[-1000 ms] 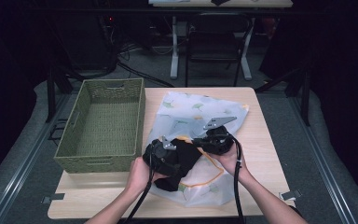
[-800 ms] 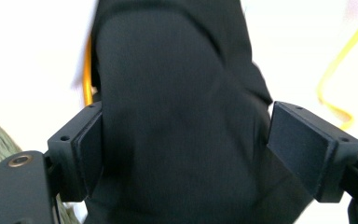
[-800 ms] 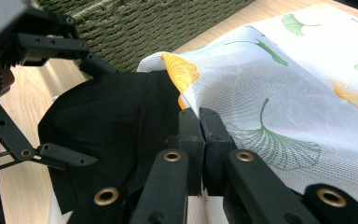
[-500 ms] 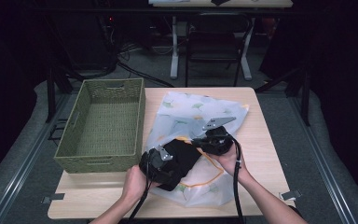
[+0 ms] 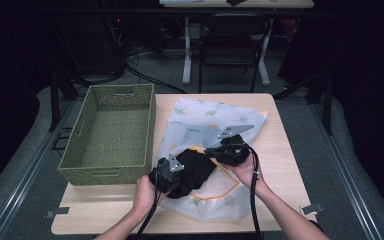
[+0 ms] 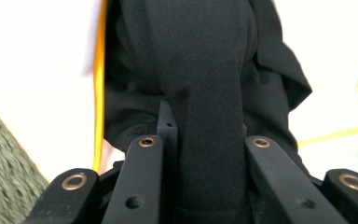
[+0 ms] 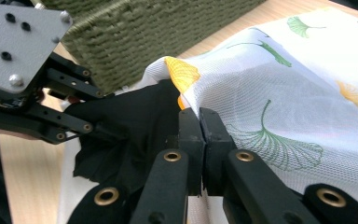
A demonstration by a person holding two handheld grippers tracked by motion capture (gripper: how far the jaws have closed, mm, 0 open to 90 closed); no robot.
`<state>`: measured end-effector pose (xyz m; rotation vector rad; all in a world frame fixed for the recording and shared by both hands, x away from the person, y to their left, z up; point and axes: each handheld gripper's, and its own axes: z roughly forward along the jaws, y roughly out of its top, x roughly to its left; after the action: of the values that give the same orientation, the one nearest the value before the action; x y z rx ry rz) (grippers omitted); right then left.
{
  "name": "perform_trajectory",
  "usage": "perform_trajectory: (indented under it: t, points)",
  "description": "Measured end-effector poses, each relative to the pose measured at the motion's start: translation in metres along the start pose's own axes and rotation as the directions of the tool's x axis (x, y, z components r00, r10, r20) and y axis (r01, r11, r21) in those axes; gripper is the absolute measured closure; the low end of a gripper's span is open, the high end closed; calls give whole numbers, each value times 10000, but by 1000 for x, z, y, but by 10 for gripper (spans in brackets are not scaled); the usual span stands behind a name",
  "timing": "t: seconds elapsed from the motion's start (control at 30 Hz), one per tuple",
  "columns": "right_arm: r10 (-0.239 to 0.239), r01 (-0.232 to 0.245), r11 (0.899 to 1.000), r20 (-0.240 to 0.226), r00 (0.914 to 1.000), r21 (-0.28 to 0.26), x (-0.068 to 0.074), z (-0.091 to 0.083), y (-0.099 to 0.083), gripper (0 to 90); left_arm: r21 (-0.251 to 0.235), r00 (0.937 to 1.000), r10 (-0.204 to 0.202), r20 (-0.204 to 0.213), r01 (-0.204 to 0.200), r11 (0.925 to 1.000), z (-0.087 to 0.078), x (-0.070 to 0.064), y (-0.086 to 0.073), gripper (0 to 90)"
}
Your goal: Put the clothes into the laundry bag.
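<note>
Pinching a thick fold of black garment (image 6: 205, 93) between the jaws of the left gripper (image 5: 167, 172), with the cloth running straight ahead from the jaws, long axis in line with them, a yellow-orange trim line just to one side. Pressed together on the edge of a white mesh laundry bag (image 7: 279, 88) printed with green and yellow ginkgo leaves: the jaws of the right gripper (image 7: 200, 140), holding the bag's mouth lifted above the bench (image 5: 280, 125). Lying directly ahead of the right jaws and slightly to their left, the black garment at the bag's opening, with the left gripper just beyond it. Standing past both, beyond the left gripper from the right jaws, a green woven basket (image 5: 111, 132), nothing inside as far as can be seen. Probably decisive for what follows: garment at the bag's mouth, left jaws the ones carrying it. No readable brand, label or writing anywhere.
</note>
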<state>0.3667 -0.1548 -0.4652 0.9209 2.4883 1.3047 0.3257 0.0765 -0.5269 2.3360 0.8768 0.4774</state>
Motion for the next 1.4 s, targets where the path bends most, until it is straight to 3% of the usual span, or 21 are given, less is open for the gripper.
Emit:
perform_trajectory:
  t: [0.17, 0.2, 0.43, 0.63, 0.8, 0.9, 1.13, 1.27, 1.33, 1.4]
  points:
    - [-28, 26, 9997, -93, 10000, -260, 2, -4, 3, 891, -703, 9996, -266, -113, 258, 9972, -1, 0, 16, 774]
    - [-39, 35, 9996, -129, 9999, -281, 3, -4, 4, 891, -678, 9998, -167, -110, 159, 9976, 1, 0, 19, 775]
    - [42, -51, 9993, -236, 9997, -376, 3, -6, 4, 891, -1195, 9976, -600, -345, 555, 9913, 22, -5, 29, 772]
    - [218, -222, 9997, -209, 9995, -144, -2, -4, 0, 891, -926, 9975, -672, -223, 648, 9936, 35, -1, 21, 712]
    - [273, -274, 9996, -164, 9995, -87, -2, -3, 0, 891, -779, 9983, -579, 16, 579, 9953, 22, 2, 20, 476]
    - [232, -234, 9997, -151, 9996, -109, -1, -3, 1, 891, -703, 9988, -475, 144, 484, 9964, 12, 2, 19, 386]
    - [244, -246, 9996, -147, 9996, -131, -1, -4, 1, 891, -644, 9986, -436, 303, 454, 9969, -6, 0, 11, 289]
    - [249, -251, 9996, -178, 9995, -86, 0, -3, 1, 890, -363, 9969, -697, 365, 710, 9968, 3, 0, 4, 284]
    - [252, -254, 9996, -204, 9995, -90, 0, -3, 1, 891, -234, 9929, -1105, 444, 1117, 9935, 12, -2, 0, 246]
    - [247, -249, 9997, -216, 9995, -79, 0, -2, 1, 891, -220, 9930, -1127, 347, 1135, 9933, 20, -4, -2, 240]
